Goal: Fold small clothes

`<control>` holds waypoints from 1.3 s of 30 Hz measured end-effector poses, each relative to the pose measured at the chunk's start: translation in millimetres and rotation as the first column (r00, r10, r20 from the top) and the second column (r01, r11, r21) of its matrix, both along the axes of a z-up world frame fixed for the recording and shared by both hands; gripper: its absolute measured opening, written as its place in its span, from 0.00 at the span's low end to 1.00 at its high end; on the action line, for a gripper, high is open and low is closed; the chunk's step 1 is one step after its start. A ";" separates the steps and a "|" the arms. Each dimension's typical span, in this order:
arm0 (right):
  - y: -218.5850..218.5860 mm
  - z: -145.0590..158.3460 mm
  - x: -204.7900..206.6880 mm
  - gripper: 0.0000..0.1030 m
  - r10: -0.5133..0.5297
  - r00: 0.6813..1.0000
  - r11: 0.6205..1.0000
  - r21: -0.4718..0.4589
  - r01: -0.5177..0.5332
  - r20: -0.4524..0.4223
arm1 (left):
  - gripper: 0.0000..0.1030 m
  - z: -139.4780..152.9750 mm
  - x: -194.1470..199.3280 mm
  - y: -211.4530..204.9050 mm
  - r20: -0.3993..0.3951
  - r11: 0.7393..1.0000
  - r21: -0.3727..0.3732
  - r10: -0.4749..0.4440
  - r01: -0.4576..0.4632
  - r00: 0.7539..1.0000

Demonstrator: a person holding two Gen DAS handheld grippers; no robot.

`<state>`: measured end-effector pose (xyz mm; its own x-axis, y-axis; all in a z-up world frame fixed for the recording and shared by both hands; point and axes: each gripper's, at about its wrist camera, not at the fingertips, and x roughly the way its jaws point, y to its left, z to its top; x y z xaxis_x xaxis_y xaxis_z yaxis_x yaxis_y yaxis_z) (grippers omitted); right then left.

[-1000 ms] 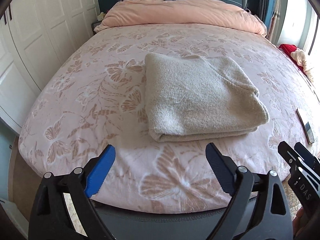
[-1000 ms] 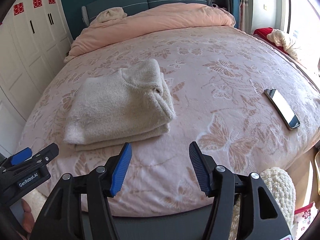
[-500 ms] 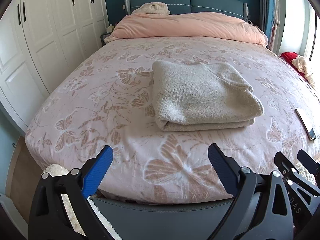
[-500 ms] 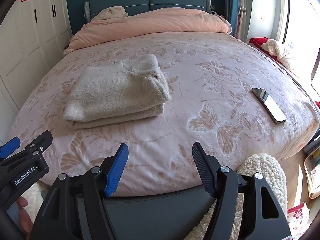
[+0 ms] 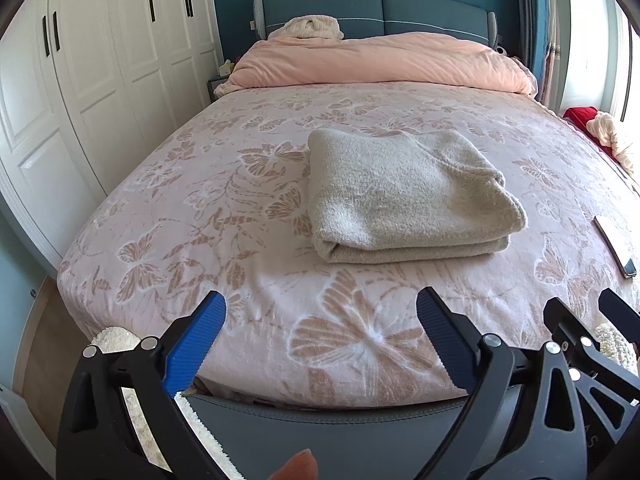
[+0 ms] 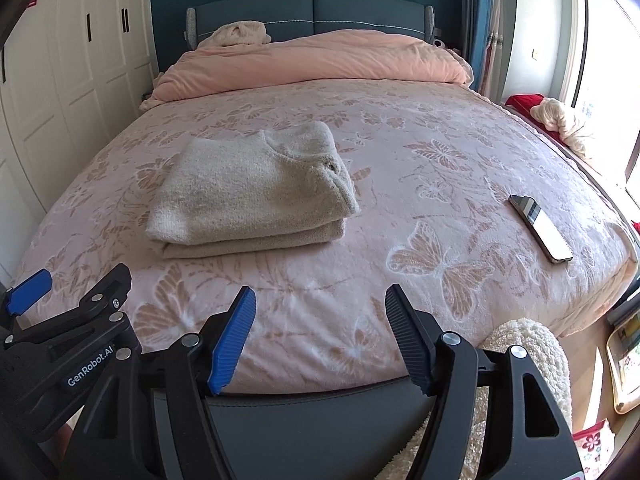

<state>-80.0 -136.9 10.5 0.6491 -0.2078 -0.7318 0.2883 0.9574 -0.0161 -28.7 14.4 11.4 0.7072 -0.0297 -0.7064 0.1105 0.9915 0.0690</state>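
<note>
Sweater: folded beige knit, lying flat mid-bed on the butterfly blanket, at 12 o'clock from both your grippers.
Left gripper: jaws wide apart, nothing between them, over the bed's foot edge, apart from the sweater.
Right gripper: jaws just been opening, now spread, nothing held.
Phone: at 3 o'clock of the sweater, well apart.
Pink duvet: bunched at 12 o'clock by the headboard.
</note>
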 end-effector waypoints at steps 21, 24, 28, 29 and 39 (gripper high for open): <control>4.8 1.7 2.2 0.64 0.003 1.000 1.000 -0.025 -0.003 0.004 | 0.91 2.8 3.0 0.7 0.023 0.999 0.024 0.029 -0.030 0.999; 5.4 1.6 2.5 0.64 0.003 1.000 1.000 -0.027 -0.003 0.004 | 0.91 2.7 3.1 0.8 0.021 0.999 0.022 0.030 -0.030 0.999; 5.1 1.8 2.5 0.64 0.002 1.000 1.000 -0.025 -0.002 0.005 | 0.91 2.8 2.0 -0.8 0.024 0.999 0.028 0.030 -0.031 0.999; 5.1 1.8 2.5 0.64 0.002 1.000 1.000 -0.025 -0.002 0.005 | 0.91 2.8 2.0 -0.8 0.023 0.999 0.028 0.031 -0.031 0.999; 5.0 1.7 2.7 0.64 0.002 1.000 1.000 -0.026 -0.002 0.006 | 0.91 2.8 1.8 -1.0 0.024 0.999 0.029 0.032 -0.033 0.999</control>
